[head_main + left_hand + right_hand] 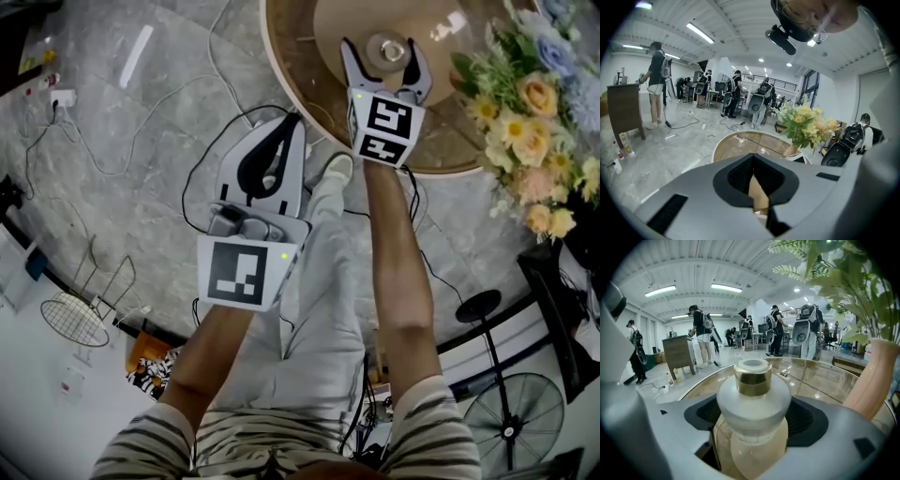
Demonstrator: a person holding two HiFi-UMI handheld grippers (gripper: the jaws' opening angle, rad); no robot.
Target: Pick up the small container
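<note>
The small container (387, 49), a frosted white jar with a gold collar and white cap (752, 399), stands on the round glass-topped table (298, 80). My right gripper (382, 49) is open around it. The jar sits between the two jaws, and a little dark pad (808, 420) shows free on either side of it. My left gripper (292, 124) is shut and empty. It hangs over the floor beside the table's near edge, and in the left gripper view (754, 187) its jaws meet with the table beyond them.
A bouquet of yellow and blue flowers (534, 122) in a tan vase (874, 376) stands to the right of the jar. Cables (202, 164) run over the grey floor. A wire basket (75, 319) and a floor fan (511, 422) stand nearby. People stand far off.
</note>
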